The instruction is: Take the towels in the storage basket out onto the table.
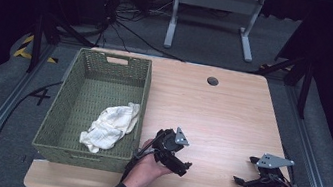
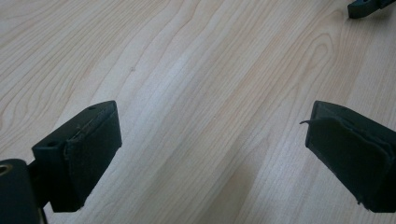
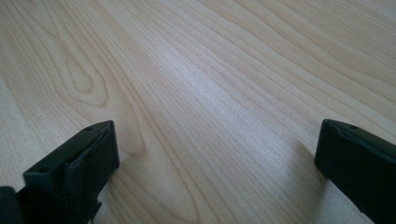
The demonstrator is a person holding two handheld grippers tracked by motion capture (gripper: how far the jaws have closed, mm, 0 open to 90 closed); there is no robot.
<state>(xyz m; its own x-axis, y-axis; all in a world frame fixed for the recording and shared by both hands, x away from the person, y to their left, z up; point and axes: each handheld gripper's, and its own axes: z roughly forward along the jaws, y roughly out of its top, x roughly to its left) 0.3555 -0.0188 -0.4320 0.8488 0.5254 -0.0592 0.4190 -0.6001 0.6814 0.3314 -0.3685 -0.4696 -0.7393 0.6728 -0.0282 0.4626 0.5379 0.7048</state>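
A green woven basket (image 1: 67, 108) stands on the left part of the wooden table (image 1: 221, 117). A crumpled white cloth (image 1: 111, 126) lies inside it near its right wall. My left gripper (image 1: 184, 167) rests low over the table just right of the basket's front corner, held in a hand. In the left gripper view my left gripper (image 2: 210, 154) stands open, with bare wood between the jaws. My right gripper (image 1: 241, 176) sits near the table's front right, jaws pointing left. In the right gripper view my right gripper (image 3: 215, 163) is open over bare wood.
A round cable hole (image 1: 213, 81) is in the table's far edge. A white table frame (image 1: 212, 14) stands on the floor behind. Cables run over the floor at the back left. The right gripper's tip (image 2: 366, 7) shows in the left gripper view's top right corner.
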